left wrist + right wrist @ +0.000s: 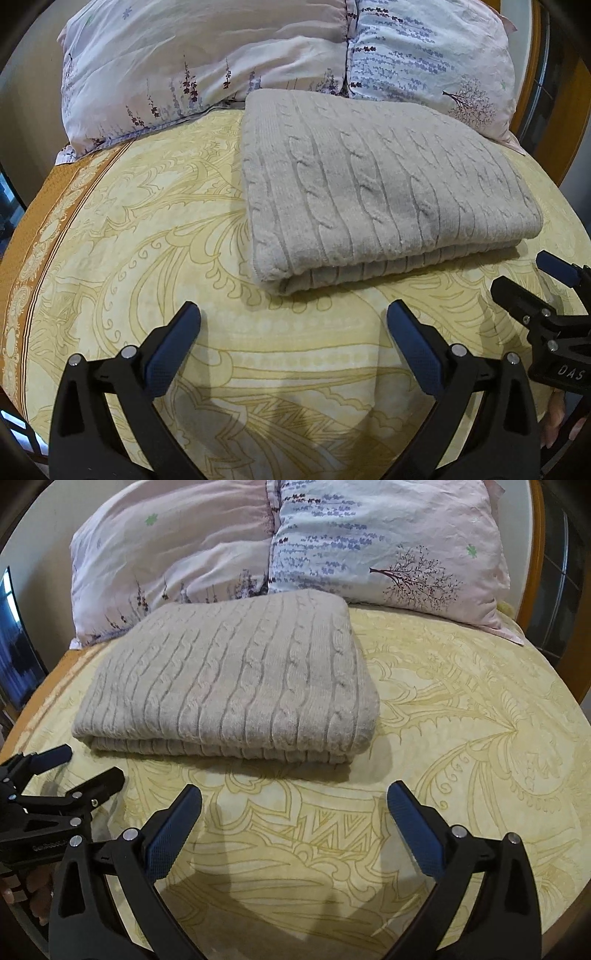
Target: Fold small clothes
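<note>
A: Status at that frame?

B: Grey cable-knit sweater (384, 184) lay folded into a flat rectangle on the yellow patterned bedspread (147, 236), far half of the bed, its back edge against the two floral pillows (207, 70) at the head end. At least two layers showed along the near edge. I'd judge the fold done or nearly so.

A: Grippers?

B: Both released, nothing held. Left gripper (293, 314) had its jaws spread wide over bare bedspread, short of the sweater's near edge. Right gripper (294, 794) the same, jaws spread, also short of that edge.

A: Where was the sweater relative to each?

B: From the left wrist it sat ahead and to the right; from the right wrist, ahead and to the left. So it lay roughly between the two, not touching either. Each gripper showed at the edge of the other's view, near the sweater's front corners.

A: Why that pose?

B: My guess: hands off so the stack wouldn't be disturbed. The pillows kept the back edge from sliding.
</note>
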{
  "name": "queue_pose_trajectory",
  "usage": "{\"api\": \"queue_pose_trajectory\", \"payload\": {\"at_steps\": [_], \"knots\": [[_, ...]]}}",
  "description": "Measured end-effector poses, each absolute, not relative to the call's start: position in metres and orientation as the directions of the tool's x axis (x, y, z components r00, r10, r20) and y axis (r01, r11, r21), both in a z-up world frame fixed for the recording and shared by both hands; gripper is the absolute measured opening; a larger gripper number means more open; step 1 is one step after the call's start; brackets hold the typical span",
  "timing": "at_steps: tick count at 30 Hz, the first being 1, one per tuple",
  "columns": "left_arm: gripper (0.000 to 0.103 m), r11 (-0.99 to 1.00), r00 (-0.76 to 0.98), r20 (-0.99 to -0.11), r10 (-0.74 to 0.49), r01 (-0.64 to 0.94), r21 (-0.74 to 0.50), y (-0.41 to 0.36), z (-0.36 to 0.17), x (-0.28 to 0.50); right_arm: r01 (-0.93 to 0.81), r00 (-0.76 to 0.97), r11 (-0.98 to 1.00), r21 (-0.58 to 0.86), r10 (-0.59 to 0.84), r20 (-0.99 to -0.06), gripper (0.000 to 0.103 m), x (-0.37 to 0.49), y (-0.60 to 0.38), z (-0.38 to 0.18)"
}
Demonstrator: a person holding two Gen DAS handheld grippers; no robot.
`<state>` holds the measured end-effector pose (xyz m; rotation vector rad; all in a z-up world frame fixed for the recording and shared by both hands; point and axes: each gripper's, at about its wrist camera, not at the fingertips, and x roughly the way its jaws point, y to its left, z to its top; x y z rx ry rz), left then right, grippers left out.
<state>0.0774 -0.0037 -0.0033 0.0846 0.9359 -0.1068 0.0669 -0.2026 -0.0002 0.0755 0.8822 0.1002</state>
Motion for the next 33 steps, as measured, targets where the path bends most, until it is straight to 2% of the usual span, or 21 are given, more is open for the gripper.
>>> {"api": "queue_pose_trajectory", "payload": {"at_steps": [8,33], "knots": [[0.101,0.992,0.59,-0.806,-0.052,0.127,0.029,-0.004,-0.0033,0.0783,-0.041,0.602,0.998,0.055,0.069,-0.795,0.102,0.069,-0.1967,-0.0061],[0.101,0.992,0.594,-0.803,-0.051,0.125,0.029,-0.004,-0.003,0.0784,-0.042,0.604,0.997,0.058,0.072,-0.794,0.102,0.0686,-0.1973,-0.0068]]}}
